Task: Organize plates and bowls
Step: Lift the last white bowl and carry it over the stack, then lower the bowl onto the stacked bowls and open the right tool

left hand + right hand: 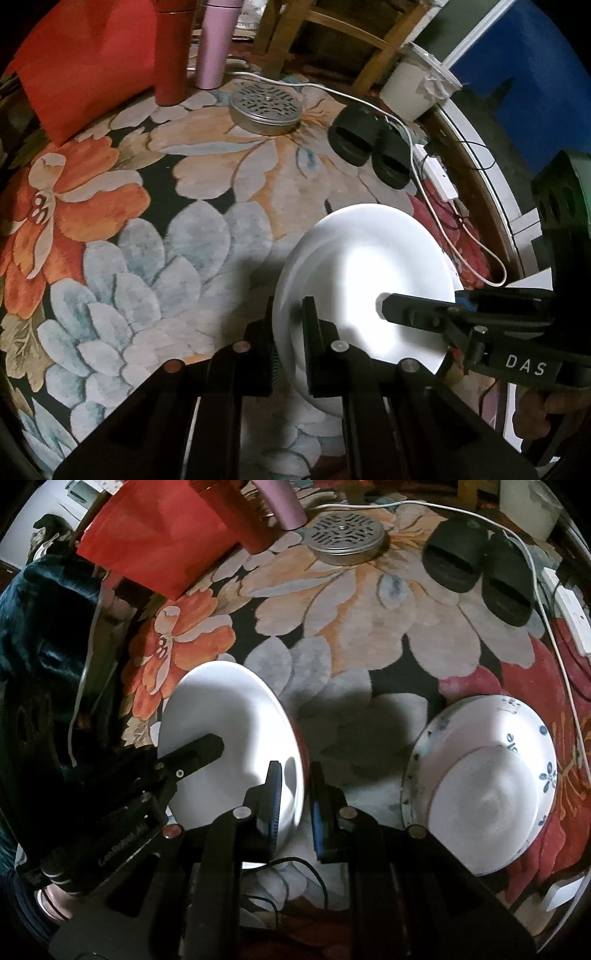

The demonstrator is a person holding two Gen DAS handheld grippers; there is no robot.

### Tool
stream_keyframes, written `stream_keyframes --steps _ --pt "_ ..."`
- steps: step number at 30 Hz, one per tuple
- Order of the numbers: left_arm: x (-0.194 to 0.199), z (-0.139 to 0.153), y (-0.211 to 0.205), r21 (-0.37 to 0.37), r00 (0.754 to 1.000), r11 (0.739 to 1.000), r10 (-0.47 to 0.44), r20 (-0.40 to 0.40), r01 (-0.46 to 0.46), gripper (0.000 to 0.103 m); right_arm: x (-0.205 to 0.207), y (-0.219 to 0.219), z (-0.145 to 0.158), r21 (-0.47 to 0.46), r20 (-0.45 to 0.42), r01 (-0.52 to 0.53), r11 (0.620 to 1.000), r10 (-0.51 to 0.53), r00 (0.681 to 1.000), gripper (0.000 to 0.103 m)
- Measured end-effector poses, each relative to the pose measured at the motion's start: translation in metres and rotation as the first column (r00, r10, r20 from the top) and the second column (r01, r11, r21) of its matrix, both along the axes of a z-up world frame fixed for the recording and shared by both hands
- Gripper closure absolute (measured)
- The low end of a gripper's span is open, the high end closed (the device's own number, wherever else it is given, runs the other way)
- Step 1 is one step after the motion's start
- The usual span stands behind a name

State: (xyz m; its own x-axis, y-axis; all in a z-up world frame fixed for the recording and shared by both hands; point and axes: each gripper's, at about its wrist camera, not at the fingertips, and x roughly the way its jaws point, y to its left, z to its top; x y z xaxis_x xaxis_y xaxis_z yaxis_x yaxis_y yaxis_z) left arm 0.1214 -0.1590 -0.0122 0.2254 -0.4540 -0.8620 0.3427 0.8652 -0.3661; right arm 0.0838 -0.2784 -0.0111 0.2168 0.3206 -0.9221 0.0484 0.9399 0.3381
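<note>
Both my grippers, left (288, 332) and right (295, 797), have fingers clamped on the white plate (236, 716). Patterned plate (517, 720) with small dish (487, 801) already stacked; this one's pending.

This looks like a lived-in room of a home, seen at floor level. A carpet (155, 206) with big orange, grey and cream flowers fills most of both views. At the upper right of the left wrist view a pair of black slippers (369, 147) lies on it, beside a white power strip (437, 173) with a white cable (332, 90) trailing across the pile. Wooden chair legs (280, 37) stand at the top, with a white bucket (413, 88) near them. A red flask (171, 55) and a pink flask (216, 44) stand at the upper left beside a round perforated metal tin (266, 105). White crockery sits straight on the carpet, a white plate (232, 753) and a blue-patterned dish (491, 738).
</note>
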Motion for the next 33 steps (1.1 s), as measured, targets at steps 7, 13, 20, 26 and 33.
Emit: stream_keyframes --steps 7,13,20,26,33 --pt "0.000 -0.001 -0.022 -0.014 1.000 1.000 -0.023 -0.005 0.023 0.094 -0.005 -0.021 -0.001 -0.003 -0.005 0.032 0.999 -0.032 0.999 0.088" --pt "0.000 0.000 -0.042 -0.025 0.999 0.999 -0.045 -0.003 0.045 0.094 -0.010 -0.040 0.000 -0.012 -0.008 0.058 0.998 -0.058 0.998 0.088" --pt "-0.001 0.000 -0.067 -0.038 0.997 0.996 -0.076 0.000 0.076 0.094 -0.017 -0.061 0.002 -0.023 -0.009 0.092 0.996 -0.092 0.996 0.088" --pt "-0.004 -0.001 -0.091 -0.047 0.994 0.993 -0.106 -0.005 0.105 0.094 -0.023 -0.081 0.000 -0.031 -0.018 0.119 0.992 -0.120 0.993 0.088" --pt "-0.007 -0.003 -0.118 -0.058 0.990 0.988 -0.143 -0.008 0.142 0.094 -0.033 -0.105 -0.002 -0.039 -0.026 0.154 0.987 -0.155 0.988 0.088"
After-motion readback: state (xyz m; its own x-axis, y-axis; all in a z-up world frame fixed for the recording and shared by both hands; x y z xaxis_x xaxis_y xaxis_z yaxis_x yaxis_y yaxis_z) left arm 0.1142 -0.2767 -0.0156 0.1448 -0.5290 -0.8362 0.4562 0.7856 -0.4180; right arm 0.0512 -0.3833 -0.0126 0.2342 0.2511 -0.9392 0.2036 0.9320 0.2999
